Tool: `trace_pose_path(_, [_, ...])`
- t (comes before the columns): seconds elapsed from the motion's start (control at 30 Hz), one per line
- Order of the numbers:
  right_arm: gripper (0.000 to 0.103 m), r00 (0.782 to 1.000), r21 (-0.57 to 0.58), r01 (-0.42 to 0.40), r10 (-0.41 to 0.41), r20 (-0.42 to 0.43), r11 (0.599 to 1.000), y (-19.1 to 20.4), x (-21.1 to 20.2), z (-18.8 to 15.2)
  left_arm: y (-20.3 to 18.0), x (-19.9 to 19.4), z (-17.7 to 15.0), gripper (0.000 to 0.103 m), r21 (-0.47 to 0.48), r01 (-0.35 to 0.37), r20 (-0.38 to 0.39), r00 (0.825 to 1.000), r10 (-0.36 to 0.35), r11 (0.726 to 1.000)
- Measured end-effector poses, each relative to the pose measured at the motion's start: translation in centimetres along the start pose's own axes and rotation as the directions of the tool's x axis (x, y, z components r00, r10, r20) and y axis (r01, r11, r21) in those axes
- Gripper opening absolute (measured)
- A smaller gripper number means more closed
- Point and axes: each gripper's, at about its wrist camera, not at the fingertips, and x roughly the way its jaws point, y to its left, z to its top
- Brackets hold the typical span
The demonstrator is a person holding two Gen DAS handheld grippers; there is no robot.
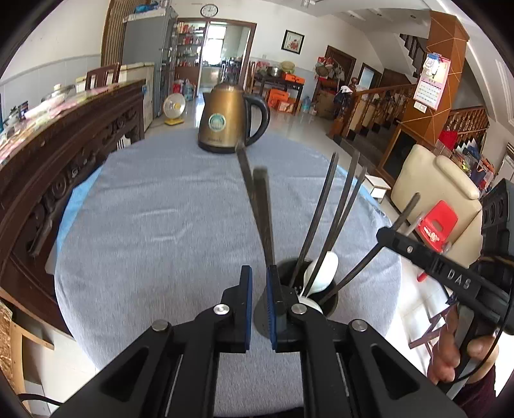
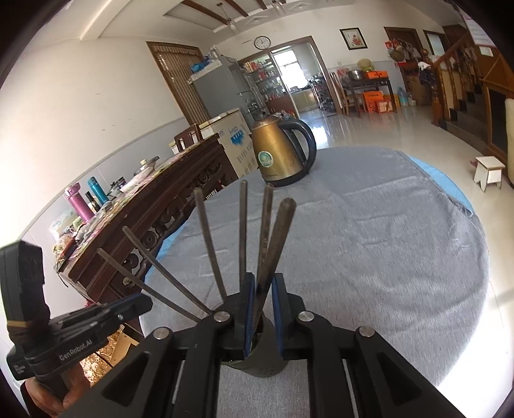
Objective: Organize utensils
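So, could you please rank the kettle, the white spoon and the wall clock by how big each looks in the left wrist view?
1. Kettle, plainly the largest.
2. White spoon in the dark cup; it sits much nearer the camera, which flatters its size, and it is partly hidden.
3. Wall clock, smallest, but it hangs far off.

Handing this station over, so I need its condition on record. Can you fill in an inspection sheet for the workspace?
Surface: round table under a grey cloth, carrying two items.
Job's things: dark holder with chopsticks fanned upright and a white spoon inside.
Clutter: gold kettle at the far edge.
Grippers: left tongs almost closed, nothing between the pads; right tongs slightly apart around a brown chopstick over the holder.
Cables: thin black cable looping by the right hand.
Surroundings: carved wooden sideboard beside the table, red stool, staircase.
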Motion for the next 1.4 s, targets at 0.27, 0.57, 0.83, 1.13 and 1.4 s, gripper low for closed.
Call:
trace_pose_path(0.27, [0.025, 1.000, 0.020, 0.004, -0.004, -0.017, 1.000, -1.2, -0.7, -0.3, 0.0, -1.4, -1.5, 0.054, 0.017, -0.028, 0.008, 1.000, 0.027, 0.999])
trace_pose_path(0.57, [0.045, 0.999, -0.042, 0.033, -0.033, 0.006, 0.999, 0.8, -3.0, -0.9, -2.3, -5.2, -2.3, 0.081, 0.097, -0.159, 0.106, 0.983, 0.149, 0.982])
trace_pose_path(0.83, [0.063, 0.993, -0.092, 0.078, -0.069, 0.100, 0.993, 3.2, -6.9, -1.6, -3.7, -8.4, -2.9, 0.087, 0.100, -0.281, 0.180, 0.949, 0.260, 0.955])
trace_pose_path(1.13, [0.063, 0.989, -0.121, 0.106, -0.091, 0.120, 0.987, 5.7, -9.8, -3.7, -4.7, -11.2, -3.9, 0.091, 0.048, -0.435, 0.227, 0.882, 0.414, 0.899])
trace_pose_path(1.4, [0.063, 0.982, -0.160, 0.172, -0.158, 0.099, 0.972, 7.7, -9.6, -4.9, -5.5, -12.4, -4.3, 0.091, 0.062, -0.452, 0.228, 0.874, 0.428, 0.890])
